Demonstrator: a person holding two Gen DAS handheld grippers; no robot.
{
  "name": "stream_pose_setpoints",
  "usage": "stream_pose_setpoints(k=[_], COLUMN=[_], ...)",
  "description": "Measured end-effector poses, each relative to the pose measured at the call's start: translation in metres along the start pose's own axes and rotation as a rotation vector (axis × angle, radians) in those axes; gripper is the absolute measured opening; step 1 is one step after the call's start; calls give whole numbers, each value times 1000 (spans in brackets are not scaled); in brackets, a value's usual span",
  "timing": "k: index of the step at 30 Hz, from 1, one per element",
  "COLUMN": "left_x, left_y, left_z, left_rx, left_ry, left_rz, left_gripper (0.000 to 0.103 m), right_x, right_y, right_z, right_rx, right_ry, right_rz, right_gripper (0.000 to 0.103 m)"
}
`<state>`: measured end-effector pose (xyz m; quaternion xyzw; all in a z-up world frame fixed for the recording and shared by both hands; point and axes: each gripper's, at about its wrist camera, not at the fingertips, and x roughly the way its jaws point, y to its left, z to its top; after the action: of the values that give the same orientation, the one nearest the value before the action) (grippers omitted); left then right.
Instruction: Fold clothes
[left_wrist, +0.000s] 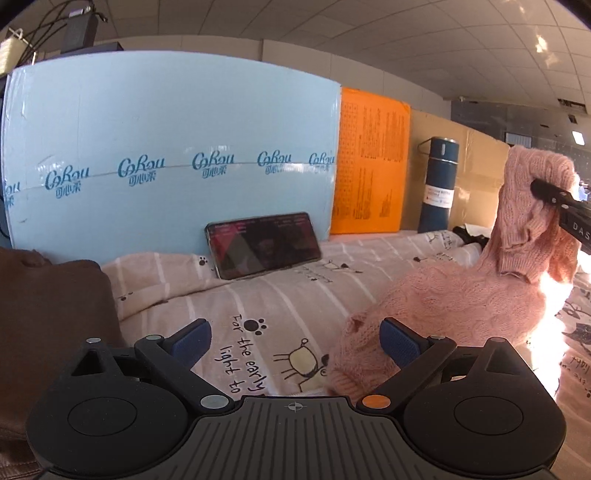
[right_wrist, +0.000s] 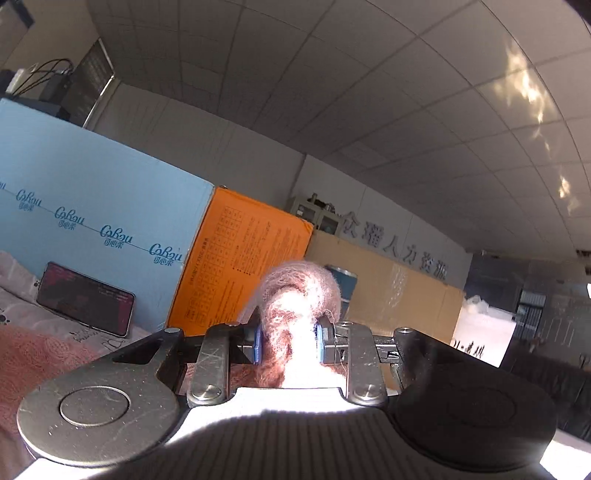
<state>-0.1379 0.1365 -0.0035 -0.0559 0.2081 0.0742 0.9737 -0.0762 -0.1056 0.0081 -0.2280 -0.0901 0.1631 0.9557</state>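
A pink knitted sweater (left_wrist: 461, 302) lies on the printed bedsheet (left_wrist: 258, 295), its right part lifted into the air. My right gripper (right_wrist: 290, 341) is shut on a bunched fold of the pink sweater (right_wrist: 295, 291) and holds it up; it enters the left wrist view from the right edge as my right gripper (left_wrist: 546, 192). My left gripper (left_wrist: 295, 341) stands open low over the sheet, its right blue pad against the sweater's near edge, with nothing between the fingers.
A phone (left_wrist: 264, 243) leans against a light blue box (left_wrist: 166, 147) at the back. An orange box (left_wrist: 369, 162), a cardboard panel (left_wrist: 476, 177) and a dark blue flask (left_wrist: 437, 184) stand along the back. Brown fabric (left_wrist: 48, 314) lies at the left.
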Motion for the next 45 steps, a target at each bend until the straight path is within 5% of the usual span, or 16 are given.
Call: stream_pose_setpoints(k=[3, 7, 11, 18, 21, 23, 26, 32, 34, 38, 41, 44, 45], left_x=[16, 5, -9, -22, -22, -21, -24, -37, -39, -32, -20, -11, -9], left_y=[10, 28, 40, 51, 52, 53, 54, 46, 43, 29, 12, -1, -7], left_z=[0, -3, -1, 3, 3, 2, 1, 0, 0, 1, 1, 0, 1], left_rx=[-68, -171, -271, -378, -407, -433, -459, -476, -496, -502, -463, -427, -389], left_ry=[54, -5, -99, -170, -173, -170, -183, -229, -226, -156, -62, -15, -3], left_rz=[-29, -51, -55, -101, -125, -152, -192, -271, -311, -460, -428, -400, -375], left_gripper=[99, 99, 99, 99, 99, 99, 99, 99, 99, 99, 98, 77, 55], right_x=[-7, -23, -40, -26, -15, -10, -17, -39, -37, -7, 13, 18, 19], right_y=[34, 84, 111, 91, 78, 71, 66, 8, -16, -53, -64, -67, -67], right_z=[7, 10, 18, 31, 24, 18, 20, 28, 21, -8, -31, -42, -44], right_rx=[-143, -304, -304, 34, 173, 231, 302, 458, 520, 829, 1044, 1089, 1096], right_ry=[-68, -146, -164, 75, 159, 191, 182, 45, 45, 188, 255, 292, 301], right_rz=[24, 133, 316, 646, 751, 813, 876, 1020, 992, 994, 1037, 1014, 1013], right_gripper=[23, 23, 23, 25, 38, 60, 82, 99, 99, 100, 100, 100, 100])
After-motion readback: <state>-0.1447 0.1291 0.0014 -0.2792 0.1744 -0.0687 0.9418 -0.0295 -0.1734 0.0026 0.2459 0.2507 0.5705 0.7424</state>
